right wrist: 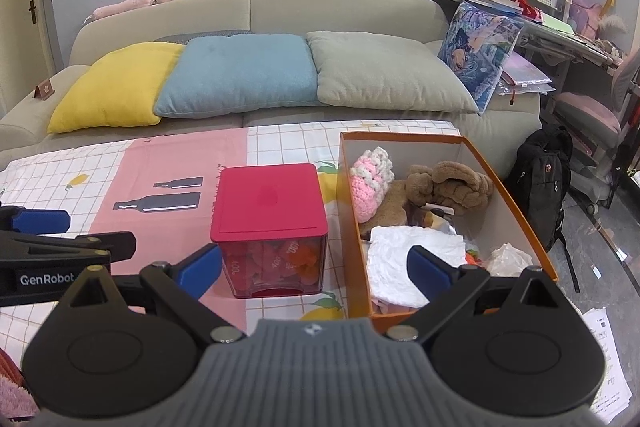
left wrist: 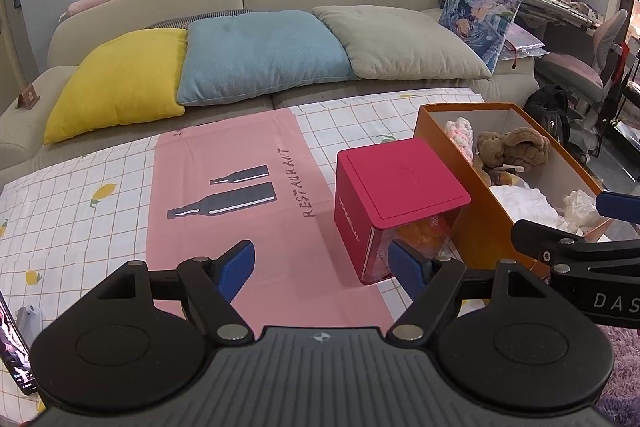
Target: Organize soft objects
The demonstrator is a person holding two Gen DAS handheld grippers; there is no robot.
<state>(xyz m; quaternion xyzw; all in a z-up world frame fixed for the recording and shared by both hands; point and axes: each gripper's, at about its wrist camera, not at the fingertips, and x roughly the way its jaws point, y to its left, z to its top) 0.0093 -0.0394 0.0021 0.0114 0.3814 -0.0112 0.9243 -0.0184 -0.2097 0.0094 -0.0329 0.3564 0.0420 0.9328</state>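
Both grippers are held with fingers spread and nothing gripped. The right gripper (right wrist: 314,267) is the nearer to the orange box (right wrist: 508,195), ahead to its right, where the soft toys (right wrist: 440,189) and white cloth (right wrist: 400,259) lie. The left gripper (left wrist: 322,261) is aimed beside the red box (left wrist: 396,195), left of the orange box.

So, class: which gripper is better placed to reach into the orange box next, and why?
Right. The right gripper, open, sits at the near end of the orange box, one finger over the white cloth. The left gripper, also open, faces the pink mat beyond the red box.
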